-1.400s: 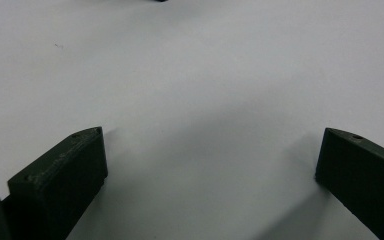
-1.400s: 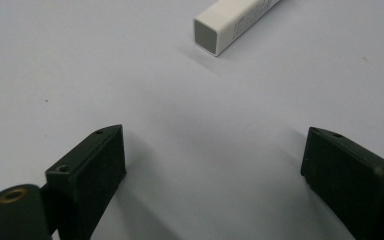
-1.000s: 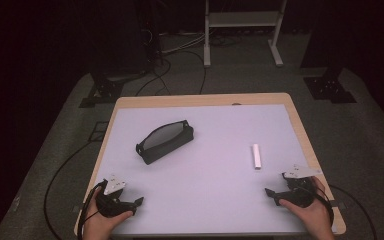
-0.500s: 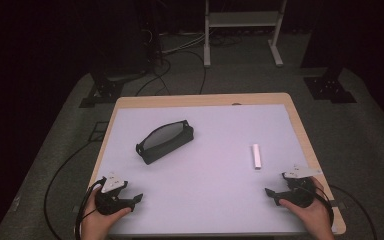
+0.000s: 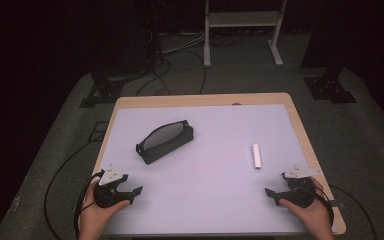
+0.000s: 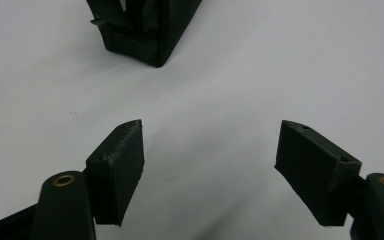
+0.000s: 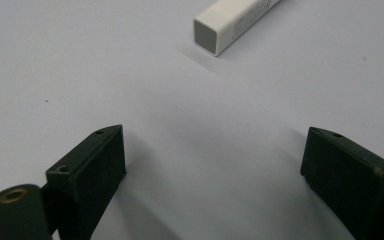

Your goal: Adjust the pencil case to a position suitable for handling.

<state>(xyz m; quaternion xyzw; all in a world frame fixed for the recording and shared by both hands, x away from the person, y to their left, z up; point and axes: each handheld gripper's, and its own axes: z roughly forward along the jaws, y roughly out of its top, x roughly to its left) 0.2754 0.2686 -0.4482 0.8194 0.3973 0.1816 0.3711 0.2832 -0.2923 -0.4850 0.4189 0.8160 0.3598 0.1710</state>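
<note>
Black pouch (image 5: 164,142): lies aslant, left of desk (image 5: 215,125) centre.
White bar (image 5: 256,156): flat, right half.
Left tool (image 5: 130,192): near left corner, hand-held low, jaws spread, empty.
Right tool (image 5: 272,195): near right corner, jaws spread, empty.

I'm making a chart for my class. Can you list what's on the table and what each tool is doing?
table: wooden-edged, pale top
black pouch: lying left of the middle
white stick: small bar lying on the right side
left tool: jaws open, holding nothing, near the front left corner, pointing toward the pouch
right tool: jaws open, holding nothing, near the front right corner, pointing toward the stick
</note>
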